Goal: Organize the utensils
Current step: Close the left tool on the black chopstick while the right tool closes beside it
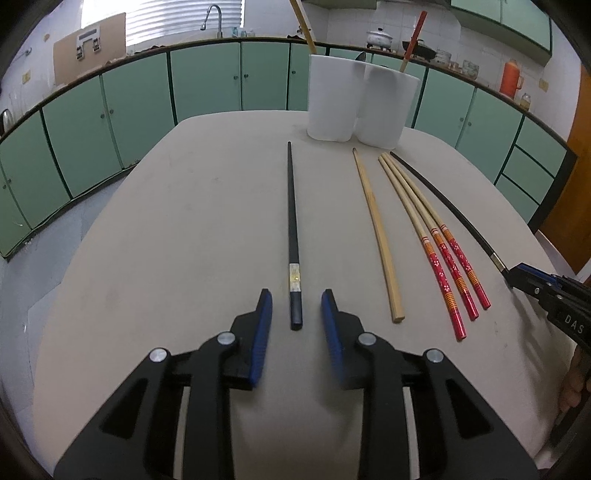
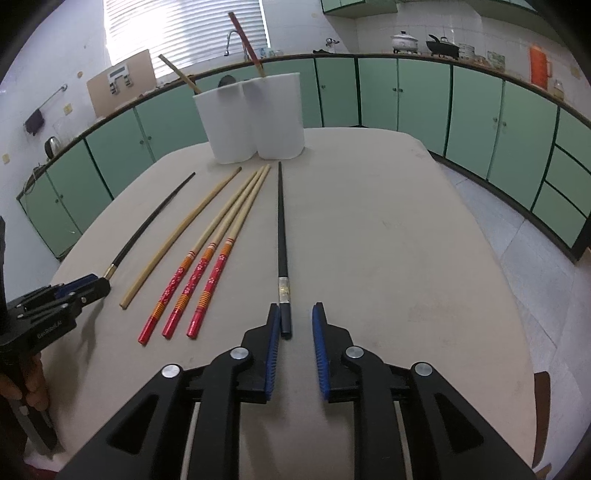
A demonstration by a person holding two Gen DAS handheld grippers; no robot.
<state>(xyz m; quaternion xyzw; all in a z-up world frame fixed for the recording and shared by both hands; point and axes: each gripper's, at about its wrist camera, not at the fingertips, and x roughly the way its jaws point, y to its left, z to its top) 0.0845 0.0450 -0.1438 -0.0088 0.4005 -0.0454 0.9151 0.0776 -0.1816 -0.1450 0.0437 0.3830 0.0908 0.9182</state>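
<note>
Left gripper [image 1: 296, 301] straddles black chopstick [image 1: 292, 221], white cups [image 1: 360, 101] beyond.

The lower parts of the plain bamboo chopstick [image 1: 303, 27] and the red-handled chopstick [image 1: 413, 40] are being hidden inside the two white cylindrical plastic holders [image 1: 332, 98]. A dark rounded utensil tip [image 1: 361, 56] behind the rims is being shown too small to identify. The thick end of the right-hand black chopstick [image 1: 443, 205] is being covered by the right gripper [image 1: 517, 275], itself being cut off at the picture's edge.
</note>
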